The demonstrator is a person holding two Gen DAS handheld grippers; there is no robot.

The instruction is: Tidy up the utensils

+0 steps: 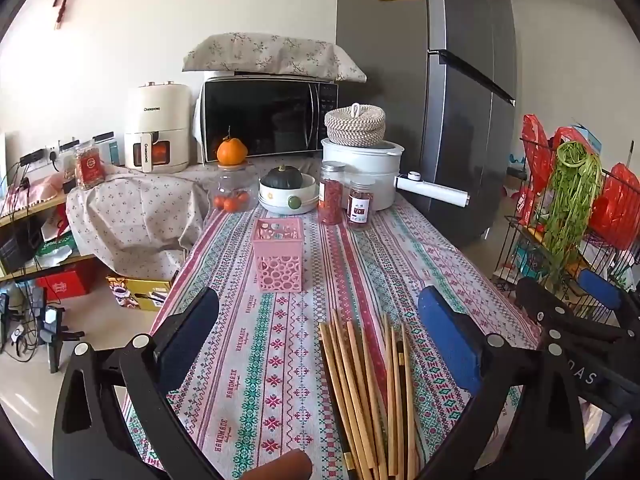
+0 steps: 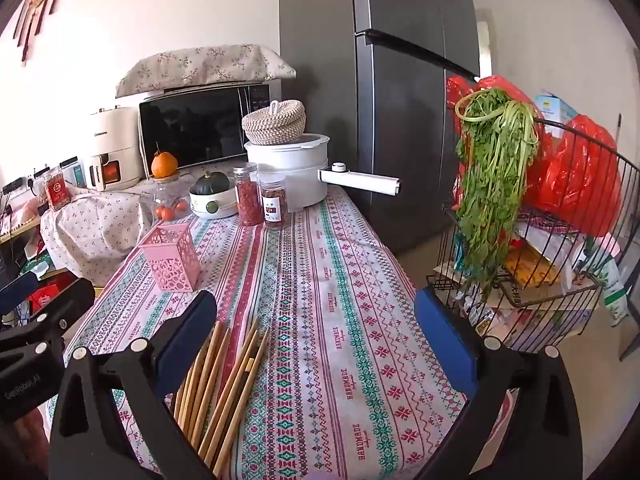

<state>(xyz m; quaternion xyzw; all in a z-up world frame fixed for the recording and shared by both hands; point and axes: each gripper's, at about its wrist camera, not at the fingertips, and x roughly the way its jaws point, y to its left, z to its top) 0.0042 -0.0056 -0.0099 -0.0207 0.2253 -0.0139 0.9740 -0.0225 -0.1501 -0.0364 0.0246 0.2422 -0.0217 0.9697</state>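
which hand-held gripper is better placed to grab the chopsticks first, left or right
Left. The chopsticks lie between the open left hand-held gripper's fingers, with the pink holder straight ahead. The right hand-held gripper has them off by its left finger.

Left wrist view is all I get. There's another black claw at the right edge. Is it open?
Observer: Yes, the right gripper stands wide open and holds nothing.
Operator: Where are the chopsticks from its side?
Observer: The chopsticks lie on the cloth, fanned out close by its left finger.
Operator: Anything past the wire basket that I'm missing?
Observer: A white-and-green bag stands on the floor beside the basket.
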